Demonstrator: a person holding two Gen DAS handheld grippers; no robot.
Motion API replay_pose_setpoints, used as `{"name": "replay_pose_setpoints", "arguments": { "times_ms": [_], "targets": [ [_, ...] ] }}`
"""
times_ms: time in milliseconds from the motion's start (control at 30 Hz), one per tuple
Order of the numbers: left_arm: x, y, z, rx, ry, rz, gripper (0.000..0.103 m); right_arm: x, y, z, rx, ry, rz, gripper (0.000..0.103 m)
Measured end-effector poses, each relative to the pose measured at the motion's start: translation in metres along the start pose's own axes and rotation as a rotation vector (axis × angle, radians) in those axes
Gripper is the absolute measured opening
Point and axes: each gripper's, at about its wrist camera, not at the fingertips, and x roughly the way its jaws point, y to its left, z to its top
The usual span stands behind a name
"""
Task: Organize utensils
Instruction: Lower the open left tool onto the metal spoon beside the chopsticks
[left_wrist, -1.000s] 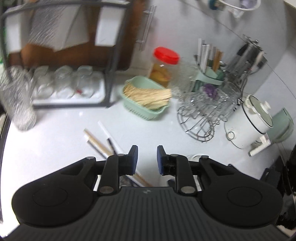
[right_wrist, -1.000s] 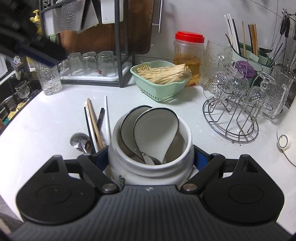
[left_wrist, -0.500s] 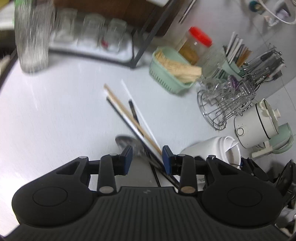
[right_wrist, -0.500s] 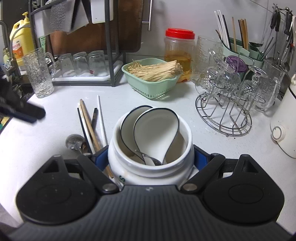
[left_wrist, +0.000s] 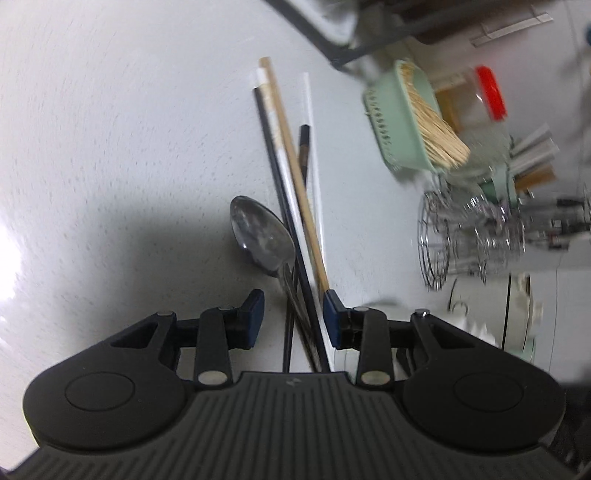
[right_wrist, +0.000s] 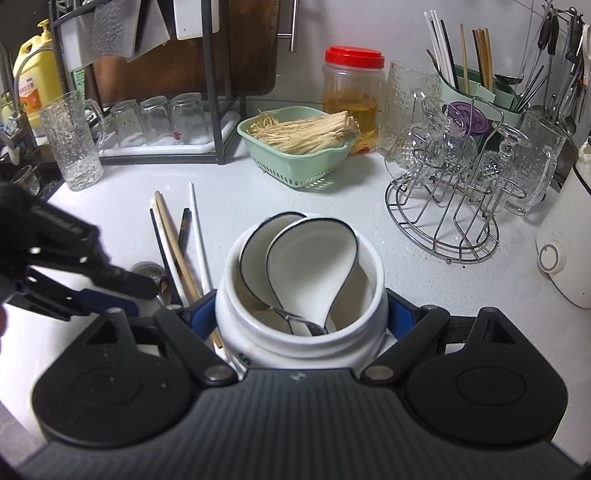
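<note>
Left tool (left_wrist: 291, 317) open over steel spoon (left_wrist: 262, 236), apparently untouched | right tool (right_wrist: 301, 314) clamps round ceramic jar (right_wrist: 299, 332)

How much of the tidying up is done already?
Partly done. Two white spoons already stand in the white jar, which the right gripper clamps. The left gripper is open around the handles of the chopsticks and metal spoon, all lying loose on the counter.

A home kitchen: a white countertop (right_wrist: 258, 192) with a dish rack of upturned glasses (right_wrist: 159, 118) far left, dish-soap bottle (right_wrist: 35, 81), green colander (right_wrist: 295, 158), and chopstick holder (right_wrist: 476, 88) far right.
</note>
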Motion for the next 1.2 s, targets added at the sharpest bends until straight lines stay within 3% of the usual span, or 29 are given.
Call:
{"name": "replay_pose_setpoints", "arguments": {
  "times_ms": [233,367,500,633,767,933,1200],
  "targets": [
    [0.011,-0.002,0.003,-0.142,-0.044,-0.002,0.038,-0.003,-0.007,-0.004,-0.032,-0.005,0.037,0.091],
    [0.013,-0.014,0.003,-0.166,-0.061,0.08,0.033,-0.004,-0.01,-0.004,-0.051,-0.006,0.059,0.091],
    [0.016,-0.026,0.002,-0.186,-0.094,0.171,0.022,-0.005,-0.013,-0.006,-0.067,-0.016,0.08,0.091],
    [0.019,-0.031,0.003,-0.223,-0.113,0.21,0.016,-0.006,-0.015,-0.008,-0.08,-0.026,0.095,0.091],
    [0.021,-0.039,0.005,-0.192,-0.131,0.241,0.016,-0.006,-0.017,-0.008,-0.089,-0.033,0.107,0.091],
    [0.02,-0.048,0.005,-0.141,-0.138,0.276,0.004,-0.006,-0.018,-0.009,-0.091,-0.04,0.111,0.091],
    [0.008,-0.045,0.008,-0.096,-0.136,0.292,0.003,-0.007,-0.017,-0.011,-0.09,-0.052,0.108,0.091]
  ]
}}
